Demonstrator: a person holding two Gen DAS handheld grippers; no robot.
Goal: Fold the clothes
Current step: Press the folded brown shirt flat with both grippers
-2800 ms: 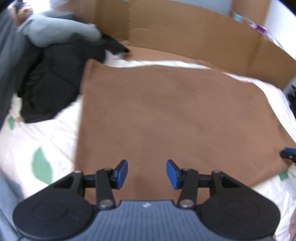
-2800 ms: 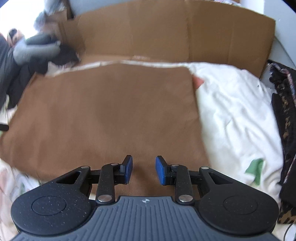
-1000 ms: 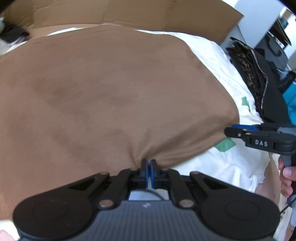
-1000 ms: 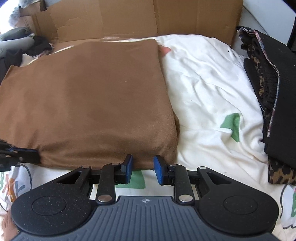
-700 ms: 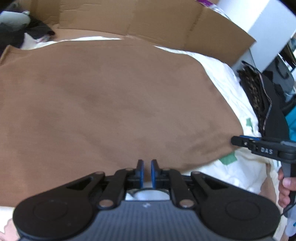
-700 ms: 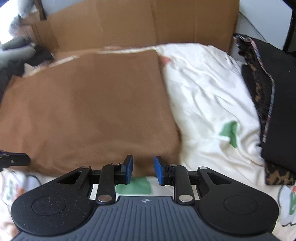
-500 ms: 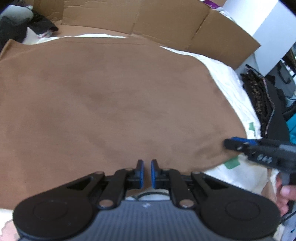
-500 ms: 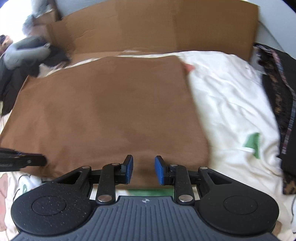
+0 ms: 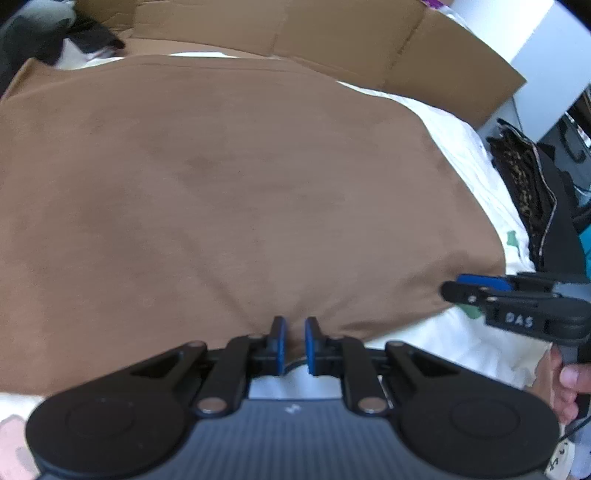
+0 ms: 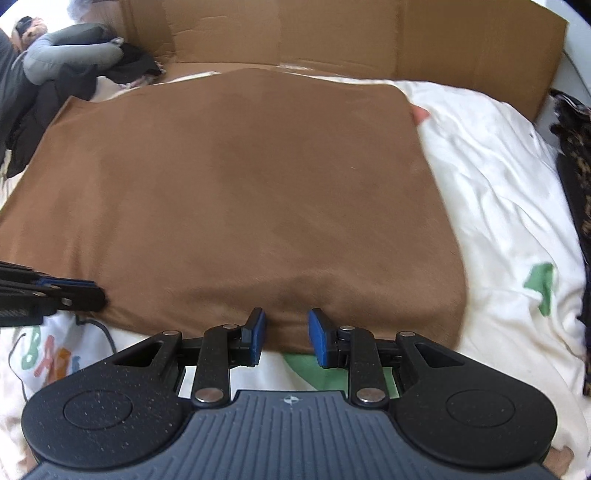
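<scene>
White printed bedsheet [image 10: 491, 206] backed by brown cardboard panels [image 10: 332, 33] carried a flat brown suede-like garment [image 10: 240, 177]. Both the left gripper [image 9: 293, 341] and the right gripper [image 10: 286, 334] hovered at its near hem, jaws released, pinching nothing.

My left gripper [image 9: 293, 341] tips steeply downward, its jaws parted by only a narrow gap with nothing pinched between the blue pads [image 9: 279, 343]. My right gripper [image 10: 286, 338] has the same downward tilt, jaws set wider apart and likewise empty. A hand [image 9: 567, 384] grips the right gripper's handle (only a few fingers show, at the left view's edge).
</scene>
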